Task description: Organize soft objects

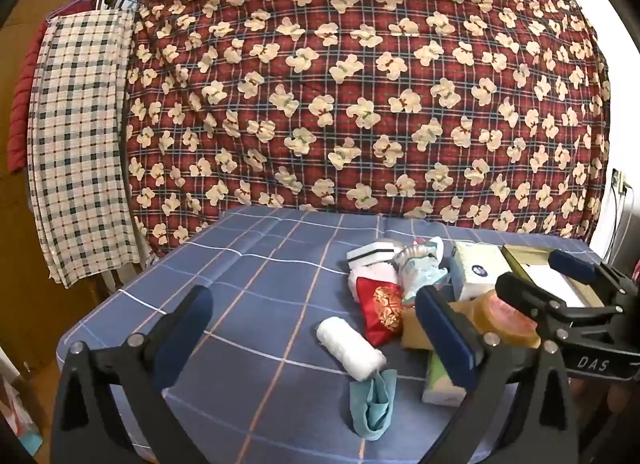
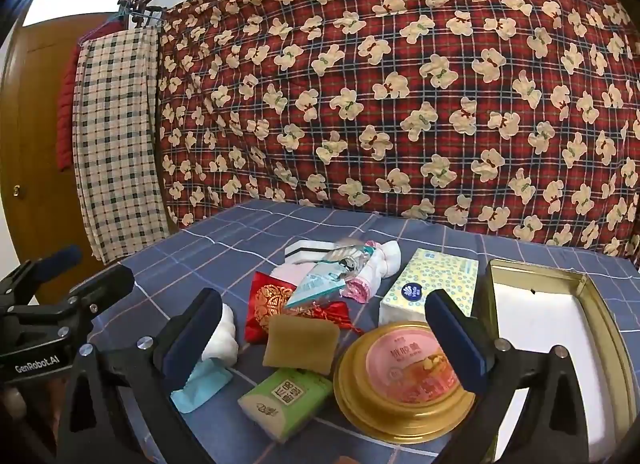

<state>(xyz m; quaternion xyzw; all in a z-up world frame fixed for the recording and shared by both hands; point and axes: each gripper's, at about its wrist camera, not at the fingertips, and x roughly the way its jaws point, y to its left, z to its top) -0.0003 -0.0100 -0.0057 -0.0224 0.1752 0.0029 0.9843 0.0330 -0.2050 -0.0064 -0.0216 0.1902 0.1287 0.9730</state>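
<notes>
On the blue checked tablecloth [image 2: 248,232] the soft things lie in a loose heap, and both grippers hover above with nothing between their fingers. Left gripper [image 1: 316,328] jaws spread wide, over the white thread roll [image 1: 351,349], with a light blue cloth [image 1: 374,404] just in front of it. Right gripper [image 2: 324,336] released too, over the tan sponge [image 2: 302,344] and the green tissue pack [image 2: 286,402], beside a gold round tin [image 2: 404,380]. Red embroidered pouch [image 2: 266,304] sits further back, touching the sponge; patterned tissue pack [image 2: 430,284] near it. Open gold box [image 2: 592,328] stands at the right edge
</notes>
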